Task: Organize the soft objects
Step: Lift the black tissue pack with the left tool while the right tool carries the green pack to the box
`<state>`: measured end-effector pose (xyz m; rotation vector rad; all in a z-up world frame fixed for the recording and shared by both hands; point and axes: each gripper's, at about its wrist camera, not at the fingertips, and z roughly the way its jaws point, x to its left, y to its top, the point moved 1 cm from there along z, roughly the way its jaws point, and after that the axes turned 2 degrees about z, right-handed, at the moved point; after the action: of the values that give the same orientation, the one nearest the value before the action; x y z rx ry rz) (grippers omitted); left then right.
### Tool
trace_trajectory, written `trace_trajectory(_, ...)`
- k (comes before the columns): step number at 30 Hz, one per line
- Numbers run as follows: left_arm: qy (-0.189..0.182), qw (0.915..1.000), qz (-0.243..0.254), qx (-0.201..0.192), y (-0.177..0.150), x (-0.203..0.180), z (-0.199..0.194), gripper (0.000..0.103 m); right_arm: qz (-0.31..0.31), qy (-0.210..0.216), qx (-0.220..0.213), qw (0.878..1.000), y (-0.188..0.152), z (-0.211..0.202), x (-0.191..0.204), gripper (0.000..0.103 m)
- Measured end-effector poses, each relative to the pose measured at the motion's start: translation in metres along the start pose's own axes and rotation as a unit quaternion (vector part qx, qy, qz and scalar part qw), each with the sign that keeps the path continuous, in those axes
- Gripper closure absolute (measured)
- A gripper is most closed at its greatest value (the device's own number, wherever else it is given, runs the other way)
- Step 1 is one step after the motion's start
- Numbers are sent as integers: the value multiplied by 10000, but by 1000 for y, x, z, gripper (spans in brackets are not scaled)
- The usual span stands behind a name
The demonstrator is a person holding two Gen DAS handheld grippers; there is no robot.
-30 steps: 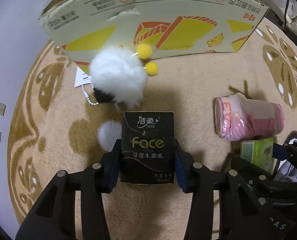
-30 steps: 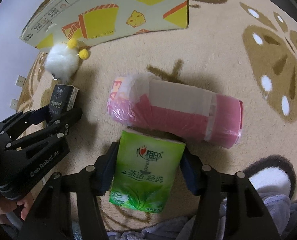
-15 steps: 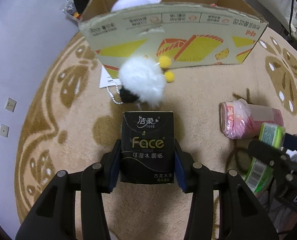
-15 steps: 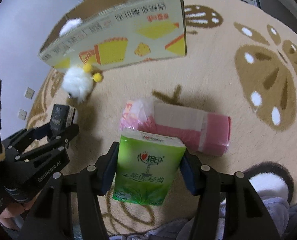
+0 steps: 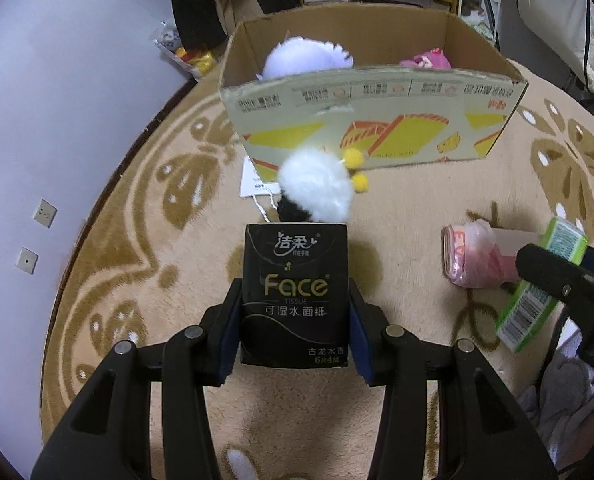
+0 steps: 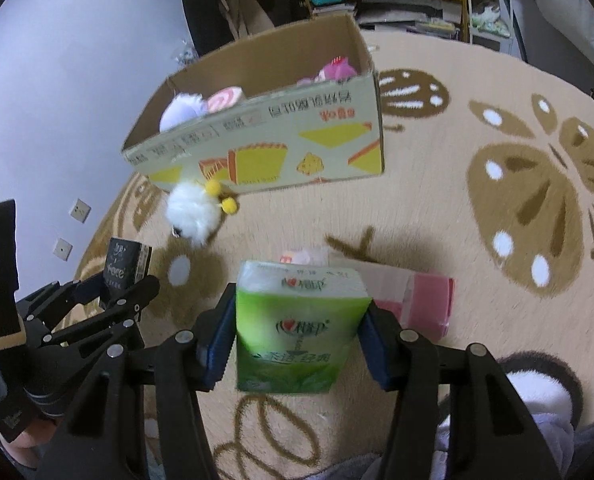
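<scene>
Carrying step: left gripper (image 5: 295, 306) clamps the black tissue pack (image 5: 295, 296), right gripper (image 6: 297, 334) clamps the green tissue pack (image 6: 299, 324); next, lift both over the cardboard box (image 6: 265, 148) rim

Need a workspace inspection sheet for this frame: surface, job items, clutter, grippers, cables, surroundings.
Surface: beige patterned rug.
Job's things: black tissue pack and green tissue pack, both held; white pompom toy on the rug touching the cardboard box; pink roll lying on the rug; plush items in the box.
Clutter: white paper tag by the box.
Grippers: left hand-held gripper and right hand-held gripper, each closed on its pack.
Cables: nothing seen.
Surroundings: wall with outlets, shelves behind.
</scene>
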<state>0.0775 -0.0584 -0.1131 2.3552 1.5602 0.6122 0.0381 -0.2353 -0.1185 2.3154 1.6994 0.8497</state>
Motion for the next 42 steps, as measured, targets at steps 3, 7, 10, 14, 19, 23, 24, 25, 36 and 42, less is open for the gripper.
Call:
trace_trajectory(3,40,10000,20,-53,1,1,-3,58,12,30,-176,9998,3,-9,-1,45)
trace_trajectory(7,129,9996,40,-256,3,-1,-14,58,-46,12,-353,9994,7,-19,-1,46)
trace_trajectory(10,191,9989,-8,-420,5,2,-19,58,-88,-3,-476,9988,11,-25,-1,46)
trace_trajectory(14,249,9976,-92,-644,10,6,-29,58,-206,-60,-693,9974,19,-33,1,46)
trace_trajectory(19,228,9956,-98,-901,16,10,-40,58,-340,-134,-882,9954,29,-37,4,46)
trace_trajectory(23,231,9941,-134,-1051,21,13,-44,58,-346,-86,-913,9952,38,-31,5,46)
trace_trajectory(24,235,9938,-147,-1076,22,14,-45,58,-357,-102,-918,9951,40,-29,5,45)
trace_trajectory(25,237,9933,-172,-1119,24,16,-47,58,-370,-110,-928,9949,43,-28,6,45)
trace_trajectory(36,428,9850,-225,-1654,51,25,-71,58,-658,-47,-1169,9909,72,-28,21,46)
trace_trajectory(42,320,9830,-420,-1757,78,37,-69,58,-897,-110,-1350,9867,96,-30,31,45)
